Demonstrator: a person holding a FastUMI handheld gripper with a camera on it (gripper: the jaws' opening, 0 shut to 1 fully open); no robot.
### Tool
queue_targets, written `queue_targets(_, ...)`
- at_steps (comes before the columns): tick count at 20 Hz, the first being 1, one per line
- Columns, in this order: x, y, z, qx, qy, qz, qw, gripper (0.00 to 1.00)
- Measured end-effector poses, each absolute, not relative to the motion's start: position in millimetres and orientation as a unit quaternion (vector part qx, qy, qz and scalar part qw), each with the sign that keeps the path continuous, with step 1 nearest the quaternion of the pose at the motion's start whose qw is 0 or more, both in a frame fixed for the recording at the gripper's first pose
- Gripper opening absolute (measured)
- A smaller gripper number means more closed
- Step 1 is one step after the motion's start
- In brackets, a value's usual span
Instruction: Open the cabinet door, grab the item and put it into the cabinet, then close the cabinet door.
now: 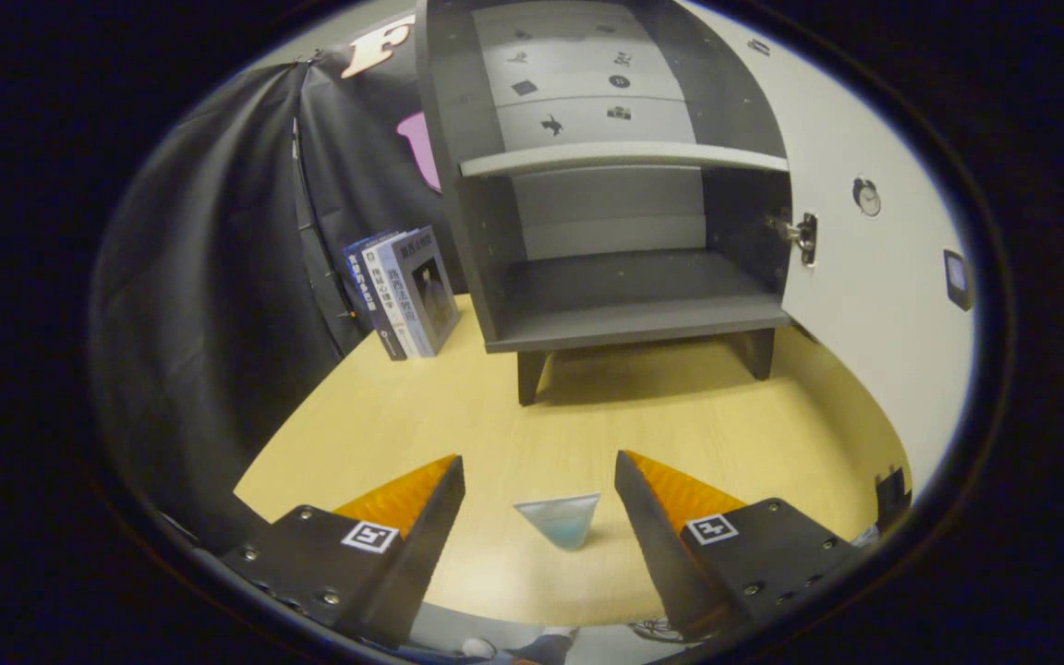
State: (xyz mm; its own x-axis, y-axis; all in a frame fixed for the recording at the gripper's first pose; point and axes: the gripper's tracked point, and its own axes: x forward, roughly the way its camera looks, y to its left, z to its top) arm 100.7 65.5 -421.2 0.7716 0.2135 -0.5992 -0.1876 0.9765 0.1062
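A small grey cabinet [624,305] on short legs stands on the wooden table [495,416], well beyond my fingers. Its white door [874,305] is swung wide to the right, showing a bare lower compartment and a shelf above. A small pale blue pouch-like item [562,522] lies on the table between my two fingers, close to their tips. My gripper [539,471] is open, and neither finger touches the item.
Three books [403,291] stand upright against the black cloth wall, left of the cabinet. The table's near edge runs just under my fingers, with a person's shoes [518,646] on the floor below.
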Motion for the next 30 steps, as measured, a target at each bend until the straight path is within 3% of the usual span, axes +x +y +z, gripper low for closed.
queue_targets(5, 103, 59, -473, 0.027, 0.354, 0.094, 0.93, 0.93)
queue_targets(10, 104, 59, -497, 0.016, 0.363, 0.092, 0.927, 0.73)
queue_targets(11, 104, 59, -496, 0.014, 0.36, 0.092, 0.928, 0.73)
queue_targets(12, 104, 60, -497, 0.015, 0.362, 0.093, 0.927, 0.55)
queue_targets(20, 119, 61, -436, 0.01, 0.329, 0.1, 0.939, 0.55)
queue_targets(30, 201, 62, -217, 0.036, 0.185, 0.119, 0.975, 0.55)
